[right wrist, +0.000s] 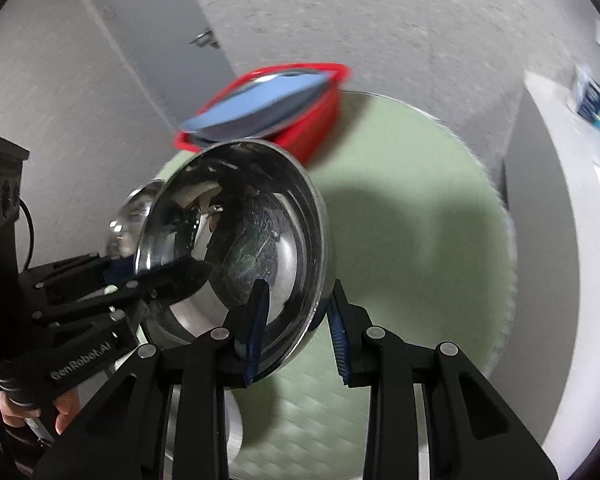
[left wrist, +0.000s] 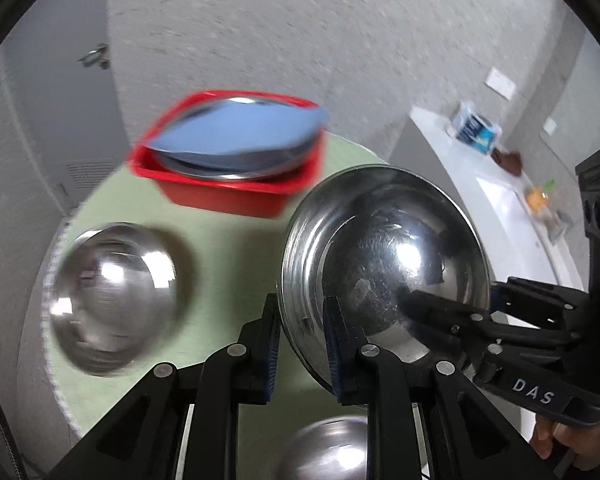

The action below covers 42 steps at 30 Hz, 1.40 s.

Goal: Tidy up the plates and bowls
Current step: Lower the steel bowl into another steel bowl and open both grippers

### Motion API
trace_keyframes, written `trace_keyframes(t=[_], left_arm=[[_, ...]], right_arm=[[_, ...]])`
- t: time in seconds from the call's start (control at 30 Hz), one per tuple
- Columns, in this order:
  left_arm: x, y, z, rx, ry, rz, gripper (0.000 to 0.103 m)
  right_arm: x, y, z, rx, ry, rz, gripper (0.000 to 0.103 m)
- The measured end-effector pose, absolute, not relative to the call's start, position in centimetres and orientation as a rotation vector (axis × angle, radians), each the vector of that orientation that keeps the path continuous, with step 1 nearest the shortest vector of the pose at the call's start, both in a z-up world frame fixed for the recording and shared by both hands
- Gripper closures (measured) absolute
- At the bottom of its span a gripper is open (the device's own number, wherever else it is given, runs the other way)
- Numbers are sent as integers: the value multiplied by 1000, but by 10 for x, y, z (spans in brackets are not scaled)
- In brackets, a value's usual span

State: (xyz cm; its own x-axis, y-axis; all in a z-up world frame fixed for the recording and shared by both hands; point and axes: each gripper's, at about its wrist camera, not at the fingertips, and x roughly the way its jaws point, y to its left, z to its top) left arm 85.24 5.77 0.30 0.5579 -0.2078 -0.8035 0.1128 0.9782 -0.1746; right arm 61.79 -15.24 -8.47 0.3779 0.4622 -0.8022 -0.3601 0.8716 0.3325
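Left claw [left wrist: 300, 344]: closed on the near rim of the held steel bowl [left wrist: 384, 256], one pad outside the wall, one inside.
Right claw [right wrist: 298, 334]: clamped on the opposite rim of the same bowl, wall pinched between its blue pads.
Held bowl: tilted up on edge and off the bench [left wrist: 228, 240], carried between the two claws in front of the red bin [left wrist: 228, 196].
Risk, slip: the steel is smooth and curved and each grip takes only a thin rim; if the two hands drift apart or twist unevenly, the bowl could pivot out and drop.
Risk, collision: a fall would likely land on the bowls below and knock them about.
Risk, placing: the bin already looks full, so the bowl may rock or slide off its contents.
Count, steel bowls: three in the left view, one held, one upturned at left [left wrist: 112, 300], one at the bottom edge [left wrist: 328, 452].
Count, red bins: one.
Count, blue plates [left wrist: 240, 132]: one seen, on steel ware in the bin; how many pieces lie beneath, I cannot tell.
Count, claws: two.
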Motion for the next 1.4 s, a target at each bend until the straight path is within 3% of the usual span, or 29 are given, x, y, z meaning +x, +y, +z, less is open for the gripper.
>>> trace_keyframes(t=[0.57,1.2,1.4], left_arm=[[820,203,-11,-150,1011,-71,85],[867,231,-45,-177,1074,-127,84],[866,238,-45,-195,1061,-123,78]], right_arm=[[643,30,-105,-55,1141,568,73],[643,69,-115,-205,1103,399,71],[634,71,-112,-208,1094,379,70]])
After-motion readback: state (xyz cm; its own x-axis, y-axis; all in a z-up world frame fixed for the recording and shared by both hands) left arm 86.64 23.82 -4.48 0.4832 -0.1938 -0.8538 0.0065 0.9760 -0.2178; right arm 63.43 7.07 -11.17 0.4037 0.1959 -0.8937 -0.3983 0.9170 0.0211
